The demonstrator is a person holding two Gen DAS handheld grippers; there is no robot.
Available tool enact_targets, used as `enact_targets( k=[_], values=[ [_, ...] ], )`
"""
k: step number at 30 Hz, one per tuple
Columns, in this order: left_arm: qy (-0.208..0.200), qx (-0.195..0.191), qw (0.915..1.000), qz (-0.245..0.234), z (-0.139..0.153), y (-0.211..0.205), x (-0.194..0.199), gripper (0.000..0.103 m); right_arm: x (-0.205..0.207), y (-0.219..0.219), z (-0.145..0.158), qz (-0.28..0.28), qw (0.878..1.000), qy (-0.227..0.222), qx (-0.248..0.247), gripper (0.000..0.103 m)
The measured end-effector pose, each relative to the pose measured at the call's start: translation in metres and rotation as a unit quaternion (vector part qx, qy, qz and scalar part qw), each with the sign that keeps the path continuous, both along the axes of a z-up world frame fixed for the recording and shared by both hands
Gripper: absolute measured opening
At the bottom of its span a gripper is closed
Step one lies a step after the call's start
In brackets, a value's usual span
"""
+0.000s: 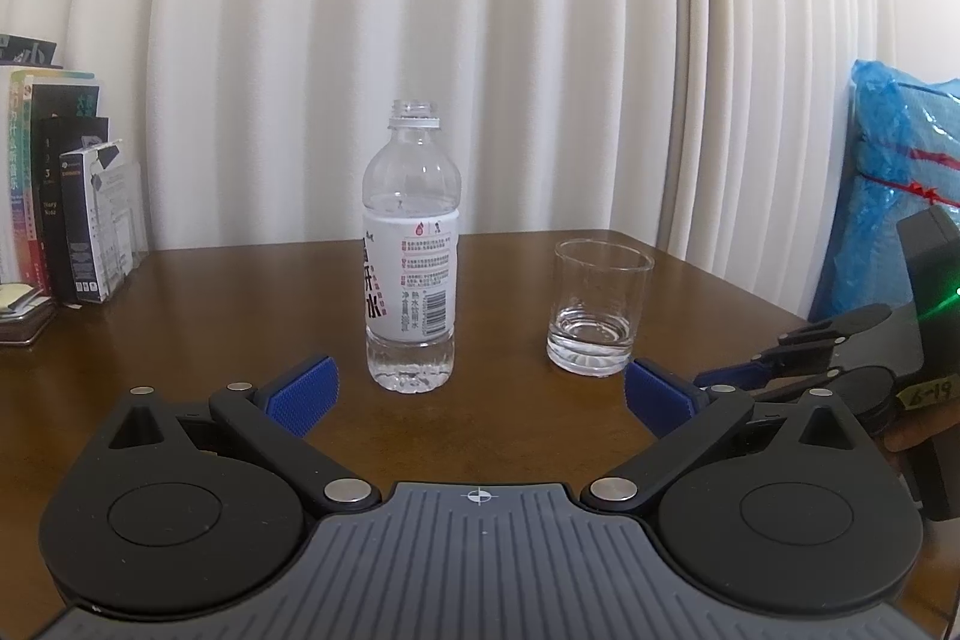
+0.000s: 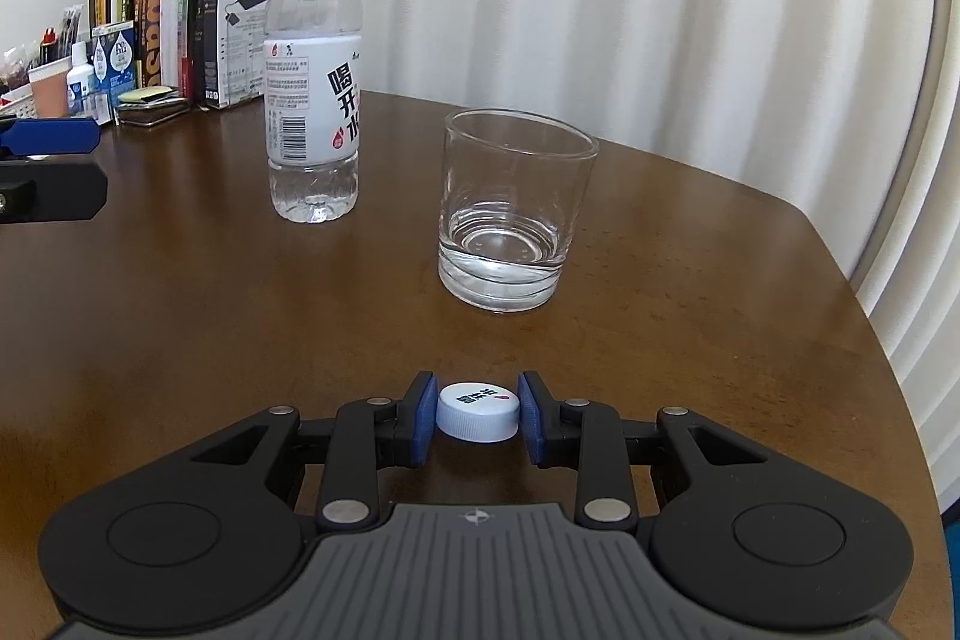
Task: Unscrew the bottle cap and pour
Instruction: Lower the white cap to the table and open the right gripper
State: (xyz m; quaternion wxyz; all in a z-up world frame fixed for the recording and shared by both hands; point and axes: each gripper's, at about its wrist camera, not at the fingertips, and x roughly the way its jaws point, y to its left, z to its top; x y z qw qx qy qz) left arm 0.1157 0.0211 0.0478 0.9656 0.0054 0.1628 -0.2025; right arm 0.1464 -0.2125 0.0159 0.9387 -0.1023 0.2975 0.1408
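A clear water bottle (image 1: 411,250) (image 2: 313,82) with a white label stands uncapped and upright on the brown table (image 1: 180,340) (image 2: 180,310), water up to about its shoulder. To its right stands a clear glass tumbler (image 1: 599,307) (image 2: 513,214) holding a little water. My left gripper (image 1: 478,397) is open, its blue pads (image 1: 303,397) wide apart in front of the bottle and touching nothing. My right gripper (image 2: 478,411) is shut on the white bottle cap (image 2: 478,411), held low over the table in front of the glass. The right gripper's body (image 1: 840,358) shows at the left wrist view's right edge.
Books and boxes (image 1: 66,196) (image 2: 180,16) line the table's far left, with small bottles and a cup (image 2: 66,82) beside them. White pleated curtains (image 1: 480,40) hang behind. A blue plastic-wrapped bundle (image 1: 900,184) stands off the table's right. The table edge (image 2: 870,310) curves at right.
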Motion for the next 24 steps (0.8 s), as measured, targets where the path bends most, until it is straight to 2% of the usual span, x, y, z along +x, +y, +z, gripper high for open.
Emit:
enact_targets(
  k=[4,7,18,24],
  values=[
    [0.002,0.001,1.0000,0.000,-0.001,-0.002,-0.001,0.103,-0.002,0.000,0.000,0.000,1.000,0.000,0.000,0.033],
    [0.003,0.001,1.0000,0.001,-0.002,-0.002,-0.002,0.103,-0.003,0.001,0.000,-0.004,1.000,-0.001,-0.004,0.040],
    [0.003,-0.002,1.0000,0.008,-0.001,-0.002,-0.007,0.103,-0.007,0.006,0.001,-0.010,1.000,-0.018,-0.017,0.044],
    [0.001,-0.010,0.9997,0.023,0.000,0.000,-0.017,0.103,-0.021,0.009,0.014,-0.041,0.998,-0.054,-0.010,0.059]
  ],
)
